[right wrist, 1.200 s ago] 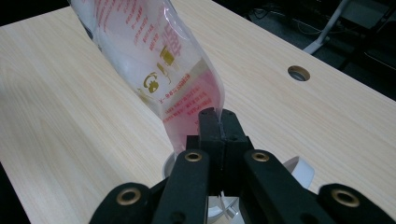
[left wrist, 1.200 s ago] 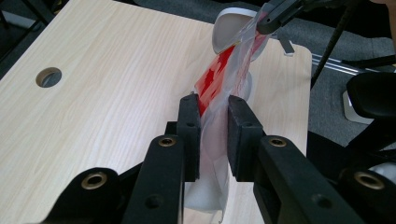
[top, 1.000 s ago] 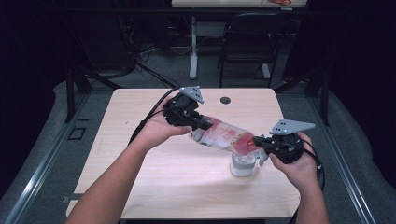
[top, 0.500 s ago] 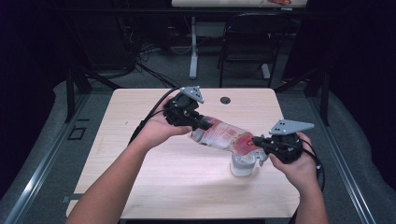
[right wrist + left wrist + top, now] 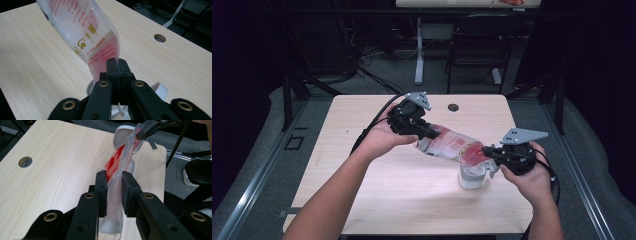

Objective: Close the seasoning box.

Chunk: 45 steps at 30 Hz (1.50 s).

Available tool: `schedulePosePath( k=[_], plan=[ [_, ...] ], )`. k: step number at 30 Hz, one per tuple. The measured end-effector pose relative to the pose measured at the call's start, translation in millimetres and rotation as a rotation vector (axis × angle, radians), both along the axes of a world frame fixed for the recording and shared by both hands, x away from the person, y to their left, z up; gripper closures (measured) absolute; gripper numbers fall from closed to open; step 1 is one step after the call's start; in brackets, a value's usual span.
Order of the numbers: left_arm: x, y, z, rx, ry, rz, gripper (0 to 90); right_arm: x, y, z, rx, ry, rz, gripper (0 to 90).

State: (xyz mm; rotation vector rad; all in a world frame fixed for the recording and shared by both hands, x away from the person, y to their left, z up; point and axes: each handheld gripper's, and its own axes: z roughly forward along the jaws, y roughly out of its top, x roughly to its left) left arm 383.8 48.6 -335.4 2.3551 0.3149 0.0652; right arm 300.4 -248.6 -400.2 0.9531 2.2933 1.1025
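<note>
Plastic pouch [image 5: 452, 145], red print: held tilted above table [image 5: 362, 200], low end over white cup [image 5: 472, 177] at near right, probably for pouring. Left gripper [image 5: 113, 192] clamped on upper end; right gripper [image 5: 117, 65] pinched tight on lower corner.

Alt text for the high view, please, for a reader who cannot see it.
Two hand-held grippers hold a clear plastic bag with red print tilted over a white cup on a light wooden table. The left gripper clamps the bag's raised end, the right gripper pinches its lower end just above the cup.
</note>
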Motion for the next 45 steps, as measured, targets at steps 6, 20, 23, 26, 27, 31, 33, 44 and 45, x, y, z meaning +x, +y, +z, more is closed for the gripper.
schedulePosePath(
  k=[6, 20, 23, 26, 27, 31, 33, 44, 45],
  plan=[
    [-0.1, -0.6, 0.2, 0.001, -0.003, 0.002, 77.2, 0.3, -0.2, -0.3, -0.001, 0.0, 0.001, 90.0],
    [-0.2, -2.9, 1.8, 0.001, -0.002, 0.001, 77.2, 0.7, -0.9, -0.6, -0.009, 0.004, -0.001, 90.0],
    [-0.2, -4.0, 2.4, -0.001, -0.004, 0.002, 77.2, 0.9, -1.0, -0.8, -0.011, 0.005, -0.002, 90.0],
    [-0.2, -4.9, 3.1, 0.002, -0.004, 0.002, 77.3, 0.7, -0.9, -0.8, -0.011, 0.005, -0.003, 90.0],
    [-0.2, -5.1, 3.2, 0.002, -0.004, 0.002, 77.2, 0.6, -0.8, -0.8, -0.011, 0.005, -0.003, 90.0],
    [-0.4, -5.6, 3.4, 0.0, -0.005, 0.001, 77.2, 0.5, -0.8, -0.8, -0.013, 0.006, -0.003, 90.0],
    [-0.4, -5.7, 3.5, 0.0, -0.005, 0.002, 77.2, 0.4, -0.8, -0.7, -0.014, 0.006, -0.003, 90.0],
    [-0.3, -6.4, 3.9, -0.003, -0.004, 0.001, 77.2, 0.4, -0.4, -1.0, -0.014, 0.005, -0.003, 90.0],
    [-0.4, -6.6, 3.9, -0.003, -0.005, 0.001, 77.2, 0.4, -0.4, -0.9, -0.014, 0.006, -0.002, 90.0]
  ],
)
